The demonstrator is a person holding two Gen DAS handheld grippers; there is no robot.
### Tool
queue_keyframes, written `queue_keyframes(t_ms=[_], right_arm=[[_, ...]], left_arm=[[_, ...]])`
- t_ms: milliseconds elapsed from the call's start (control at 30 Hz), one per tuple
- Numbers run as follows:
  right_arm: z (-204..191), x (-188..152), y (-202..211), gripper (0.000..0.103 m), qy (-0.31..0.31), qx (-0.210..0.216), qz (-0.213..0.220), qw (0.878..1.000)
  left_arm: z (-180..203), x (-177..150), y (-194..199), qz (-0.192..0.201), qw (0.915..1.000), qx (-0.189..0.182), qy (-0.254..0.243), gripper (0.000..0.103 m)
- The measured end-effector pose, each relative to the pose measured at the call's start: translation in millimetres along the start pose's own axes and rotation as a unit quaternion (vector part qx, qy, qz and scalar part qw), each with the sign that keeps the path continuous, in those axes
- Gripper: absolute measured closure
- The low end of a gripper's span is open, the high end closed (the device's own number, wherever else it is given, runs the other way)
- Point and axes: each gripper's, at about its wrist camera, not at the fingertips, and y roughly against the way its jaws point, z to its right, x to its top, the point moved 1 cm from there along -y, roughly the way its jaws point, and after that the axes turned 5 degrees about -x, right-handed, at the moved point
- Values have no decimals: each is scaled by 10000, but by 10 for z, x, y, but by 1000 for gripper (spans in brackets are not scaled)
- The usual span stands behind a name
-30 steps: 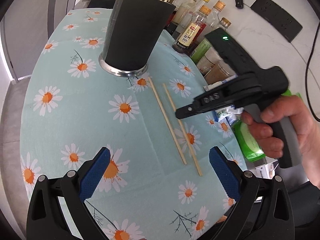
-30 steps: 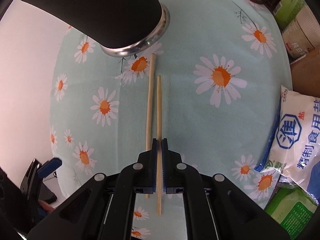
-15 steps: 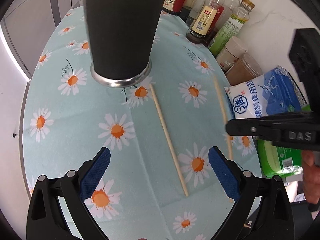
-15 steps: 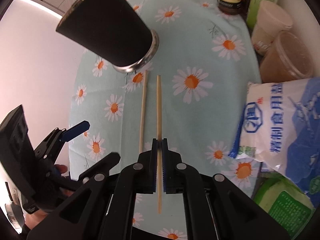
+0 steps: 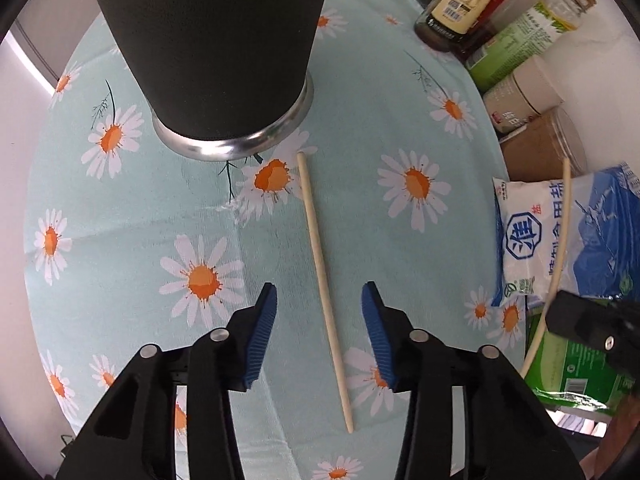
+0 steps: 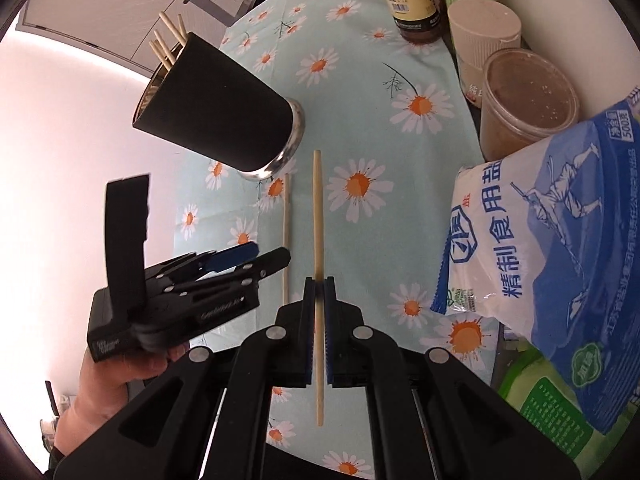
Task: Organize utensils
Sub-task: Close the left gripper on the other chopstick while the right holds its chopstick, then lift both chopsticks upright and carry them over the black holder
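The right gripper (image 6: 317, 312) has lifted one chopstick (image 6: 318, 216) clear of the daisy cloth (image 5: 120, 240), jaws clamped tight on it; the left gripper (image 5: 318, 320) has come over the other chopstick (image 5: 324, 280), still lying just near the black holder (image 5: 212, 40), its jaws just narrowing but not yet touching; both sticks look bound for that holder.

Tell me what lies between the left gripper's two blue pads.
In the left wrist view, one chopstick lies on the daisy cloth between the left gripper's closing jaws, touching neither pad; otherwise bare cloth.
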Motion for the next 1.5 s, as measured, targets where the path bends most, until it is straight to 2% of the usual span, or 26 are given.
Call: queue_keyframes(t_ms=[100,167,267,367,433,700,1000,1300,1500], right_arm=[[4,1,-33,98,19,18,-36,10000],[8,2,-41,98,27,61,-23,10000],[17,-17,-43,98,44,69,-9,10000],[11,-35,-78,98,81,64,-34,9999],[11,-38,-92,98,86,71,-51,9999],[-74,-67,-151,98,122,11,-60,9999],[-297,-93,-250,98,124,-130,2,9998],[-495,-184,-398,98,-127,-92,39,9999],[-754,-278,-461,98,-20,83,313,9995]], left_arm=[[34,50,-72,-164,9998,70,1,71],[66,79,-122,-252,9996,105,-4,71],[160,143,-204,-286,9993,186,-134,78],[209,184,-235,-272,9991,296,-146,93],[213,199,-241,-264,9991,310,-133,97],[64,154,-227,-166,9999,-15,20,99],[-122,-154,94,113,9990,-363,-239,99],[-240,-527,597,629,9940,-419,-792,99],[-383,-725,918,1042,9884,-549,-962,99]])
